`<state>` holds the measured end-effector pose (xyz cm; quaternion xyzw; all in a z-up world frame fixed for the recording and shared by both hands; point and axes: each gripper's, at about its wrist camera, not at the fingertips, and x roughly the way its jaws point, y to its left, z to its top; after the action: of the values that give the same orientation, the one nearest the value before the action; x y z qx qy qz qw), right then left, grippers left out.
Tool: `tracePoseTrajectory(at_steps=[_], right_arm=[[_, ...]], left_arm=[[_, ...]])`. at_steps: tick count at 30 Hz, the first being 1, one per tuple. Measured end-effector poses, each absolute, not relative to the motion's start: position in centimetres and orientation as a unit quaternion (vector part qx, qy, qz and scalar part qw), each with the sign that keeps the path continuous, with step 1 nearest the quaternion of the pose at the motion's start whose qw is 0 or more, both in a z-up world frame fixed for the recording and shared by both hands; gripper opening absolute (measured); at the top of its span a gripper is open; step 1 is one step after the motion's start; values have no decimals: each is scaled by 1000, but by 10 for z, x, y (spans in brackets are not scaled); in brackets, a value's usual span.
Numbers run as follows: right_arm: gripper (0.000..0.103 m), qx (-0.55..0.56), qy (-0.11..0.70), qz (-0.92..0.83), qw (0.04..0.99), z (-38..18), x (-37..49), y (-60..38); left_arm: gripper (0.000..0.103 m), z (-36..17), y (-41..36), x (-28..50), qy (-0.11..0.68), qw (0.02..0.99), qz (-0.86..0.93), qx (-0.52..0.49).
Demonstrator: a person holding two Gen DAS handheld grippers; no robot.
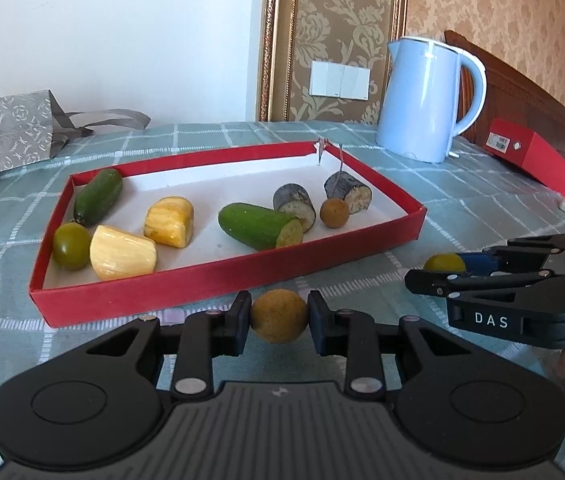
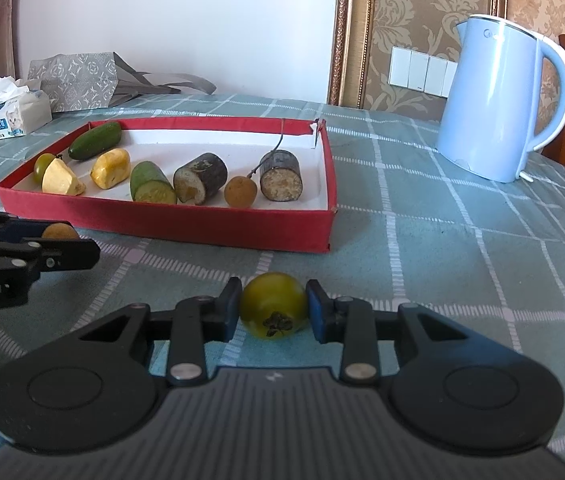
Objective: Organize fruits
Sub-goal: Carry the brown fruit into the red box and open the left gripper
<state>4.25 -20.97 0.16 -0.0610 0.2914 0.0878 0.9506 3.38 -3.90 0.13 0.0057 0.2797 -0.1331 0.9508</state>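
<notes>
My left gripper [image 1: 279, 316] is shut on a round brown longan [image 1: 279, 315], just in front of the red tray's [image 1: 218, 280] near wall. My right gripper [image 2: 273, 307] is shut on a green tomato [image 2: 274, 305] above the checked cloth, short of the red tray [image 2: 170, 224]. The tray holds two green cucumber pieces [image 1: 260, 226], two yellow chunks [image 1: 122, 253], two dark cylinders [image 1: 295, 204], another longan [image 1: 334, 212] and another green tomato [image 1: 71, 246]. In the left wrist view the right gripper [image 1: 442, 270] shows at right with its tomato [image 1: 444, 262].
A light blue kettle [image 2: 498, 100] stands right of the tray at the back. A red box [image 1: 534, 152] lies at the far right, a grey patterned bag [image 2: 78, 76] and a tissue pack [image 2: 18, 112] at the back left. Checked cloth [image 2: 442, 240] covers the table.
</notes>
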Motion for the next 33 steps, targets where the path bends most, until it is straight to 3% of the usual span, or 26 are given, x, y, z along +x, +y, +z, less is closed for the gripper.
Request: tracePoseTrajectory(at_steps=[12,33], right_arm=[[33,-61,292,88,951,2,43,-210],[33,-63,291,88,950,2,43,-209]], left_arm=[[29,33,-23,43,247,963,-105,-2],[29,40,-14,78,251,967,-44,9]])
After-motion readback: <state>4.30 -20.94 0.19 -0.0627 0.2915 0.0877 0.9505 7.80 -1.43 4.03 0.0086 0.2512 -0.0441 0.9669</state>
